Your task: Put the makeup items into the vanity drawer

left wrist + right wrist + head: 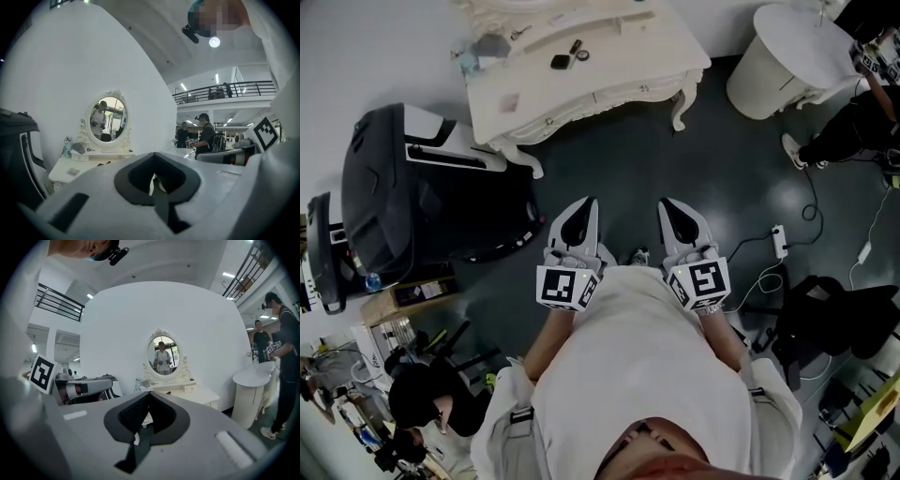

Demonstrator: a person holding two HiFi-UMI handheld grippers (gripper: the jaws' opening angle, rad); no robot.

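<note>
The cream vanity table stands ahead across the dark floor, with small dark makeup items lying on its top. Its oval mirror shows in the left gripper view and also, as the mirror, in the right gripper view. My left gripper and right gripper are held side by side in front of my body, well short of the vanity. Both point level toward it. Each has its jaws shut with nothing between them, as seen at the left gripper and the right gripper.
A large black and white machine stands left of the vanity. A round white side table is at the back right, with a person beside it. A power strip, cables and a black bag lie on the floor to my right.
</note>
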